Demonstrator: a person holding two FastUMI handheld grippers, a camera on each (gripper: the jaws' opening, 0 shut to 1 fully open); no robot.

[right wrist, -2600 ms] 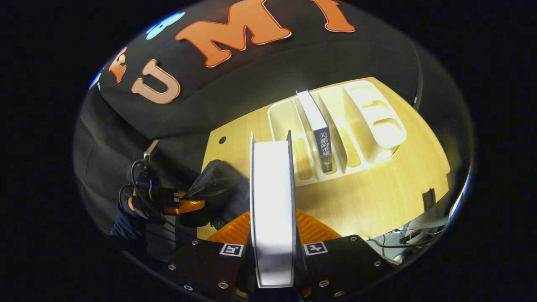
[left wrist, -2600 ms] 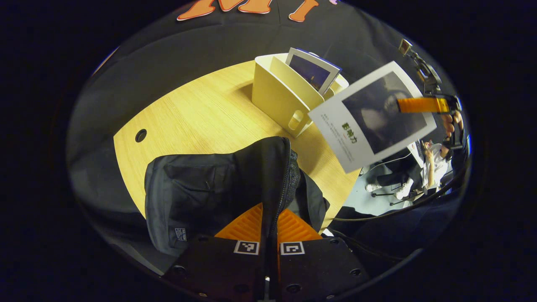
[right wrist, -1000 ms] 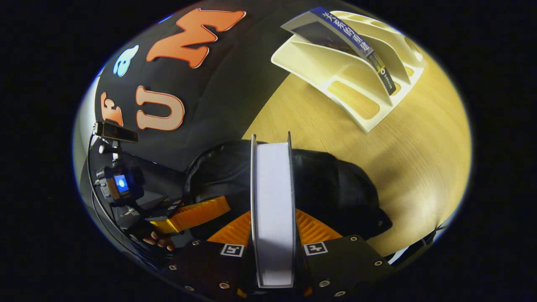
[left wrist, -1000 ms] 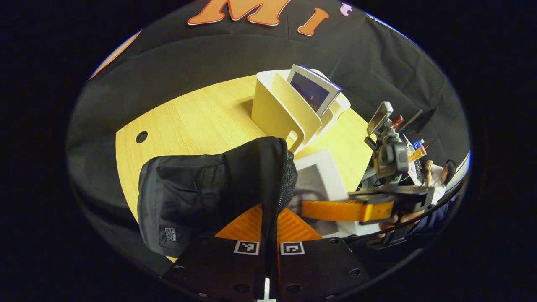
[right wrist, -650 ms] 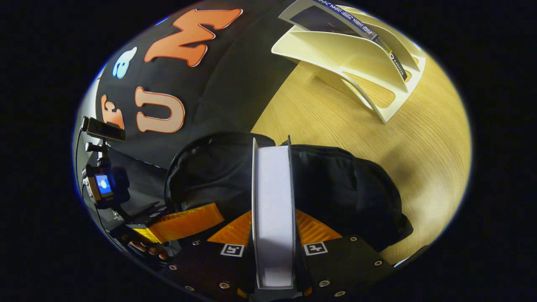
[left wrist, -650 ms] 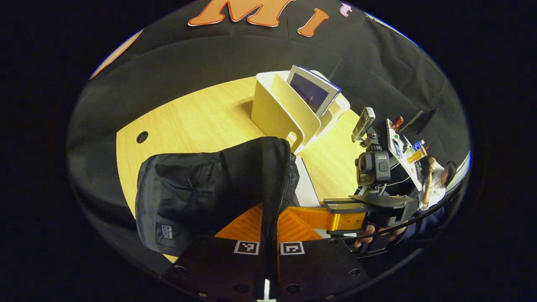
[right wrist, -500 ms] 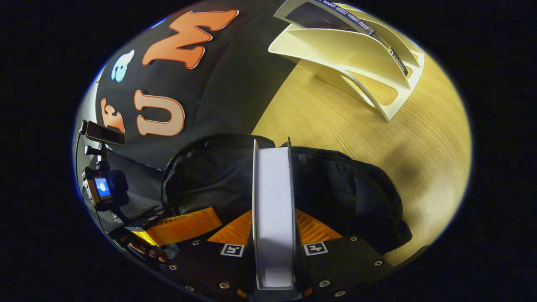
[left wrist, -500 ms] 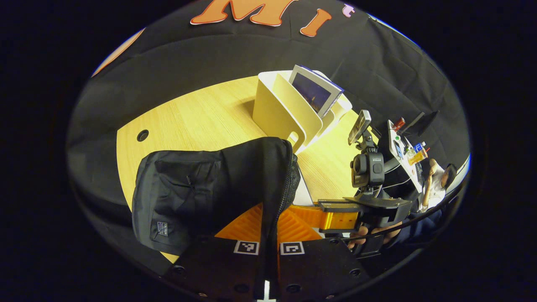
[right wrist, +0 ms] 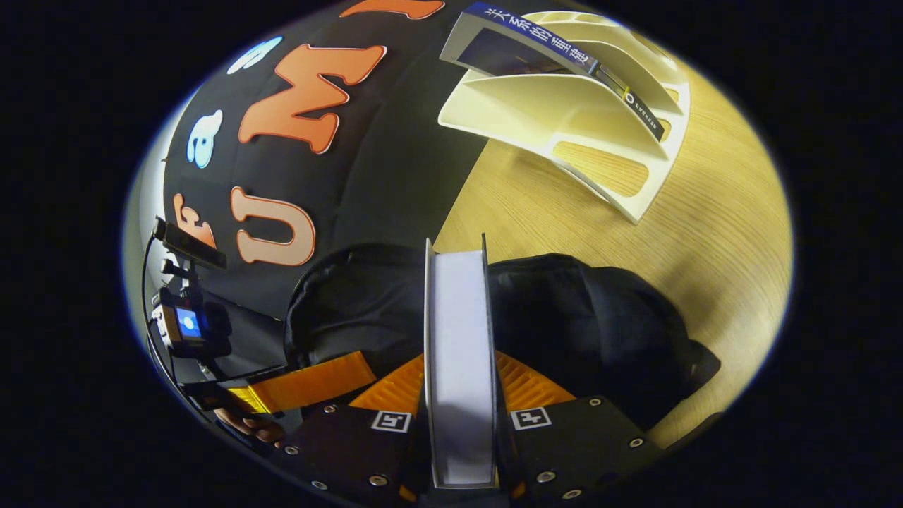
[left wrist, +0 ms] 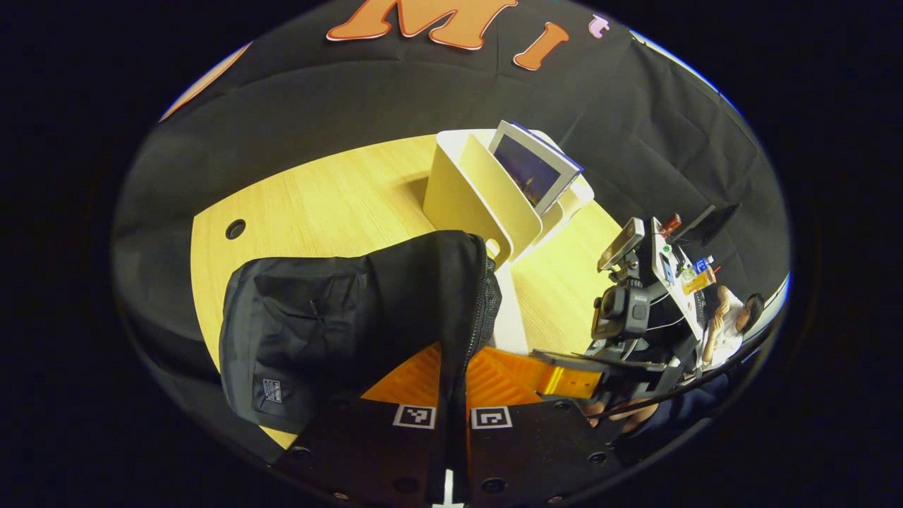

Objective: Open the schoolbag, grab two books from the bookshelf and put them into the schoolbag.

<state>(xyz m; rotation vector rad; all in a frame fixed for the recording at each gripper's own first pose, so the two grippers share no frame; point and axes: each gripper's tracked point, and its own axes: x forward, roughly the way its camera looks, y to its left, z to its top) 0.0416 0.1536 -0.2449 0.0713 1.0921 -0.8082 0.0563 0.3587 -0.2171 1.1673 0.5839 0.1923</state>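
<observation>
Change since earlier: since the earliest frame the white-covered book (right wrist: 457,367) has come down from the air beside the shelf to the mouth of the bag; in the last half second the right gripper (right wrist: 458,384) is raised and tilted a little, and the shelf sits higher in the right gripper view.
Bag: the black fabric schoolbag (left wrist: 338,324) lies on the pale wooden worktop (left wrist: 331,204), its zip edge pulled upward.
Left gripper: the left gripper (left wrist: 451,384) has its jaws closed on the zip-side flap of the bag, both fingers pressing the cloth between them.
Why so held: lifting the flap keeps the opening wide, I judge, so that a book can slide in without catching on the zip.
Right gripper: its jaws are about one book-thickness apart and clamp the white book by its two covers, page edge toward the camera.
Book position: the far end of the book is at the bag's opening; a white corner (left wrist: 509,317) shows beside the flap in the left gripper view. How deep it is inside I cannot tell.
Shelf: the cream plastic bookshelf with slanted dividers (right wrist: 585,106) stands well apart from the bag, further back on the worktop.
Second book: a dark-covered book (left wrist: 532,169) leans in one slot of the shelf, untouched.
Stage: first book going in, I judge; second not yet taken.
</observation>
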